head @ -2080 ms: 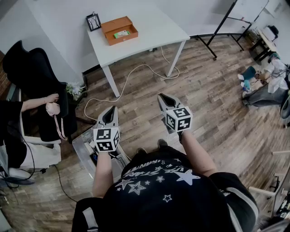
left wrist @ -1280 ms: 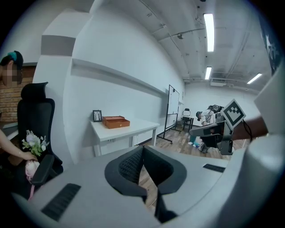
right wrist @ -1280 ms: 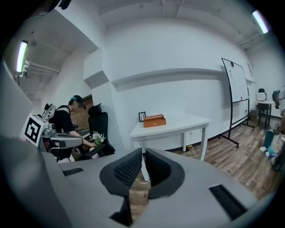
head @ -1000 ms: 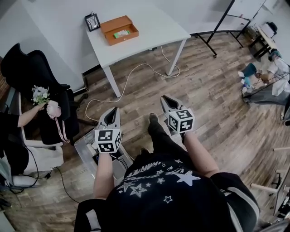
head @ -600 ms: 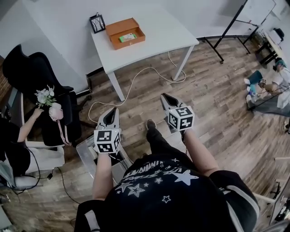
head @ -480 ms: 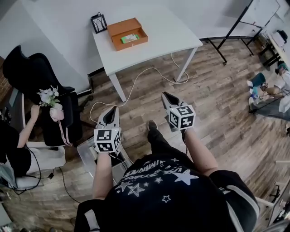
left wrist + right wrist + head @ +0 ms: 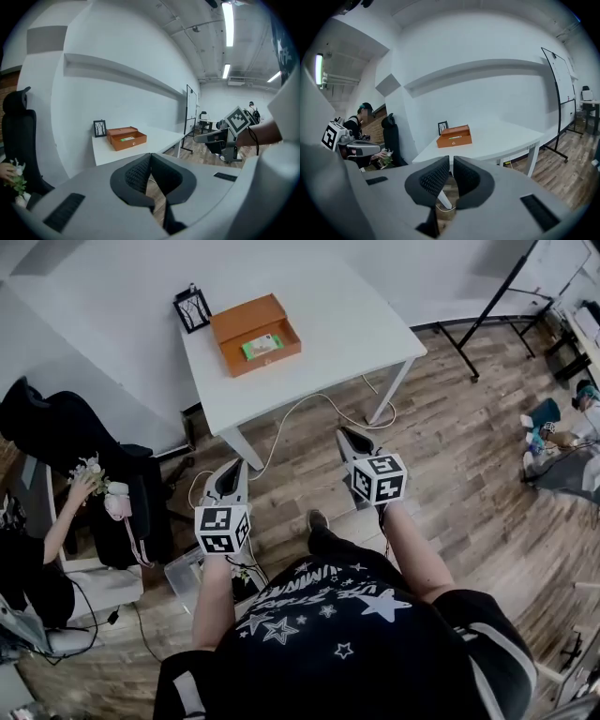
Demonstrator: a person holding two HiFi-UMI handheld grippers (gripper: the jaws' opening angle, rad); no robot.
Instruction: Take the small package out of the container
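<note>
An open orange box (image 7: 255, 334) stands on the white table (image 7: 337, 329) with a small green package (image 7: 262, 346) lying inside it. Both grippers hang over the wooden floor, short of the table's near edge. My left gripper (image 7: 232, 470) is shut and empty. My right gripper (image 7: 349, 437) is shut too, with nothing between its pads. The left gripper view shows the box (image 7: 126, 138) far ahead beyond the shut left gripper (image 7: 151, 161). In the right gripper view the box (image 7: 454, 136) also lies well beyond the right gripper (image 7: 451, 166).
A small black picture frame (image 7: 191, 307) stands beside the box. A white cable (image 7: 300, 409) runs under the table. A black office chair (image 7: 75, 442) and a seated person holding flowers (image 7: 89, 474) are at the left. A clear bin (image 7: 187, 568) sits by my left foot.
I have walked toward the table, so the table and box now sit closer and larger in view. Both grippers moved forward together, still shut. The seated person picked up flowers.
</note>
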